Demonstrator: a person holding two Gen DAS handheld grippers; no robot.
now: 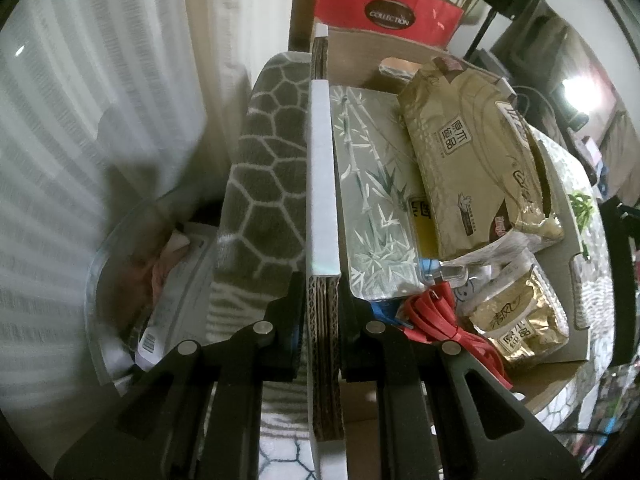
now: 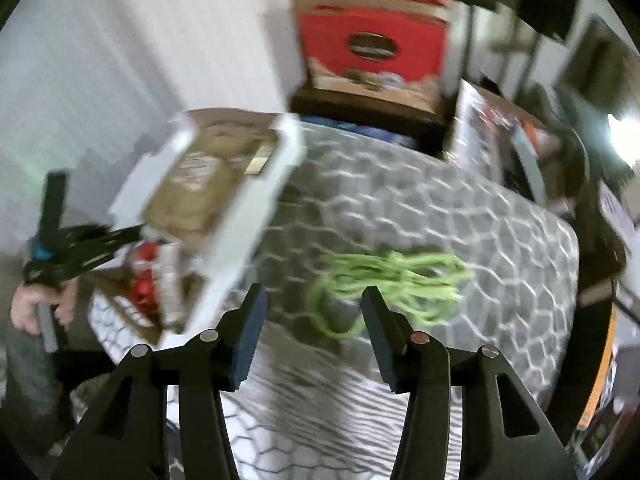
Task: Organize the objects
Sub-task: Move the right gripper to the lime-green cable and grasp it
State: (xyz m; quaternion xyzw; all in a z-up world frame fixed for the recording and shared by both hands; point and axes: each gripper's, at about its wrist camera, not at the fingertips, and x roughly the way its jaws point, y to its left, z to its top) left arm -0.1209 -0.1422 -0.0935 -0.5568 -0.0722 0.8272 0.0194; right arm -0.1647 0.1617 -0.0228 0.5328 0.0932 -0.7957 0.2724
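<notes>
My left gripper (image 1: 320,300) is shut on the near wall of a cardboard box (image 1: 322,208). The box holds gold tissue packs (image 1: 472,152), a bamboo-print box (image 1: 372,200), a red cable (image 1: 444,320) and a small clear bottle (image 1: 448,272). In the right wrist view the same box (image 2: 240,216) sits at the left of a grey patterned cloth (image 2: 440,216), with the left gripper (image 2: 100,240) at its edge. My right gripper (image 2: 314,300) is open and empty, just in front of a coiled green cord (image 2: 392,284) that lies on the cloth.
A red bag (image 1: 384,4) stands on boxes behind the table. A clear bin (image 1: 132,288) with papers sits low at the left beside a white curtain (image 1: 80,120). Clutter and a bright lamp (image 2: 624,136) lie at the right.
</notes>
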